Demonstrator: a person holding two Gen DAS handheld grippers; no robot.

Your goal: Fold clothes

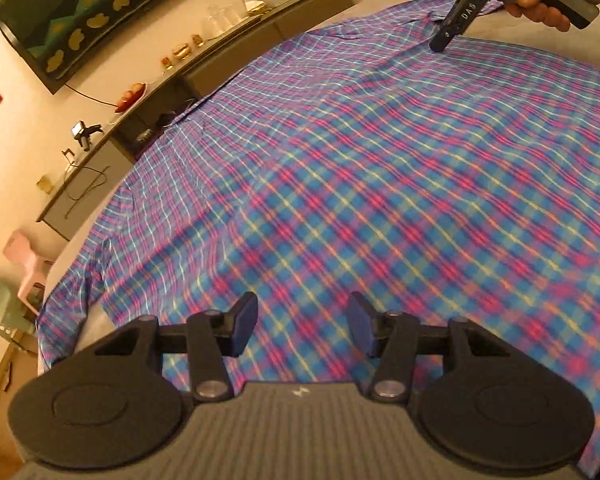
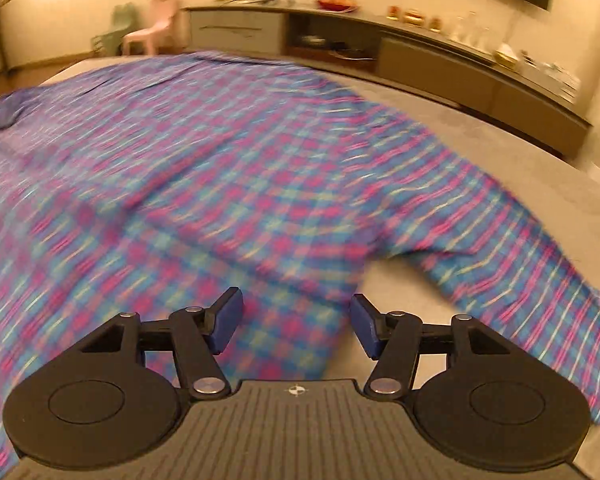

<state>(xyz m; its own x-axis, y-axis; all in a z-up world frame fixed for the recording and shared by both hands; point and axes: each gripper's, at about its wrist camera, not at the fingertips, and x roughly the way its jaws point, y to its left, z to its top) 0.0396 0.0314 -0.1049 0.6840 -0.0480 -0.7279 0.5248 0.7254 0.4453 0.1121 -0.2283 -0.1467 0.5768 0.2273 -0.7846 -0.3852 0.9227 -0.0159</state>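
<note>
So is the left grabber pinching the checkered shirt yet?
Apart. The left wrist view shows the left gripper with jaws wide open, and the plaid shirt lies flat between and beyond them, ungripped.

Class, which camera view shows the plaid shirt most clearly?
The left wrist view: the plaid shirt lies sharp, its checks crisp, spread over the grey surface. The right wrist view shows it motion-blurred.

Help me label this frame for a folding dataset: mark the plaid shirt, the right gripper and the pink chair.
plaid shirt (image 1: 380,168): left wrist view, middle of the spread fabric.
right gripper (image 2: 296,324): right wrist view, midway between its open fingertips.
pink chair (image 2: 156,26): right wrist view, its backrest and seat.
</note>
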